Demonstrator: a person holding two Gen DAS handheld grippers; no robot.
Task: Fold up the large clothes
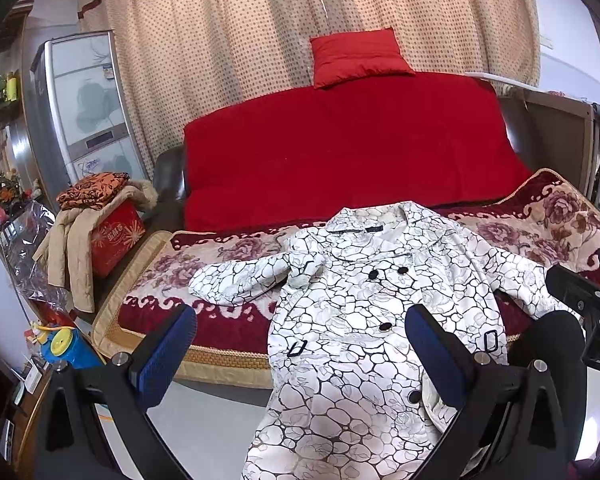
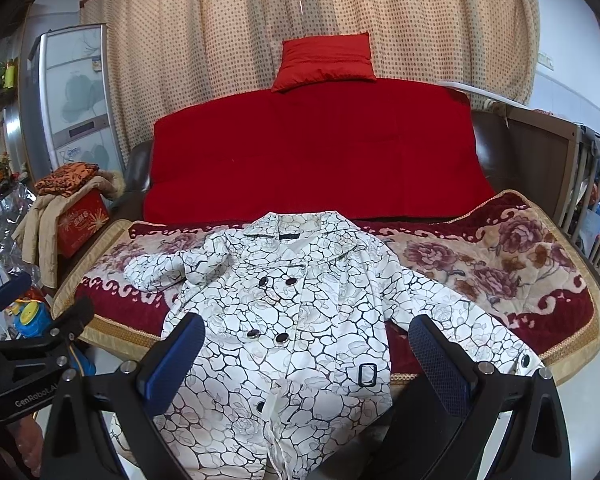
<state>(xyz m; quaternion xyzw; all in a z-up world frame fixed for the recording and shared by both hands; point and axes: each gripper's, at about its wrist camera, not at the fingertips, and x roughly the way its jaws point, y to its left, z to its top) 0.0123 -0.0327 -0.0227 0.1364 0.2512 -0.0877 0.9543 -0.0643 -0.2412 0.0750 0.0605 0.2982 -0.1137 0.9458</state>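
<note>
White patterned coat (image 1: pixel 364 312) lies face-up on the sofa's floral blanket (image 2: pixel 500 264), hem hanging off the front edge. Left gripper (image 1: pixel 300 344) and right gripper (image 2: pixel 306 354) hover with fingers spread, empty. Risk: overhanging weight may drag the coat floorward; thick fabric may slip a shallow pinch.

- Left gripper (image 1: pixel 300 354): black angular frame, silver screws, blue textured fingers (image 1: pixel 165 354).
- Right gripper (image 2: pixel 306 364): same black frame and blue fingers (image 2: pixel 440 364).
- White "GenRobot.AI" lettering on the left gripper's body.
</note>
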